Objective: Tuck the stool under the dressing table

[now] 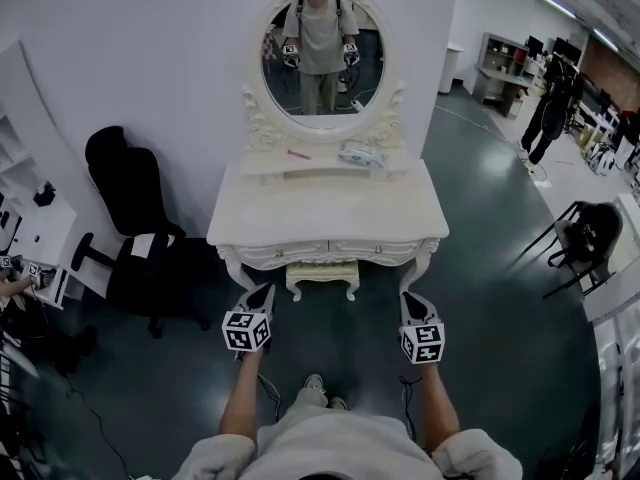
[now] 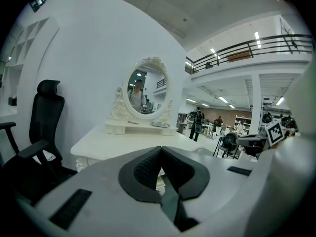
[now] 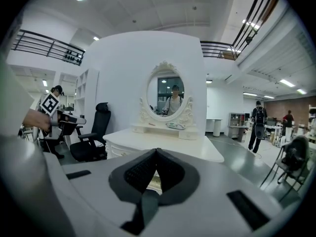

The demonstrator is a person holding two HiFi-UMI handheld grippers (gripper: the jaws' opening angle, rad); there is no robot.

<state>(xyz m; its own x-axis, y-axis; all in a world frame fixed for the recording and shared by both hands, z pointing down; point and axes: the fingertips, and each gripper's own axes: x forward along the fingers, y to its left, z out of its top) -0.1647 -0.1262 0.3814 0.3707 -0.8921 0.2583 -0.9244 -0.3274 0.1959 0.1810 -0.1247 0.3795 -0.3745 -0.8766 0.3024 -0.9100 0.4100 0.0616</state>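
Left tool (image 1: 264,294) and right tool (image 1: 409,300) each have their jaws pressed together with nothing between them. They hang over the dark floor (image 1: 480,298) just in front of the white bench (image 1: 330,213), one towards each front leg. The stool (image 1: 322,276) stands under the bench, between those legs, with only its front edge and two legs showing. An oval mirror (image 1: 322,58) stands at the back of the bench top, and a black office chair (image 1: 135,228) is at its left.

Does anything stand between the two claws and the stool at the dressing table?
Nothing visible does. The stool sits under the dressing table, and only bare floor lies between it and the left claw and right claw.
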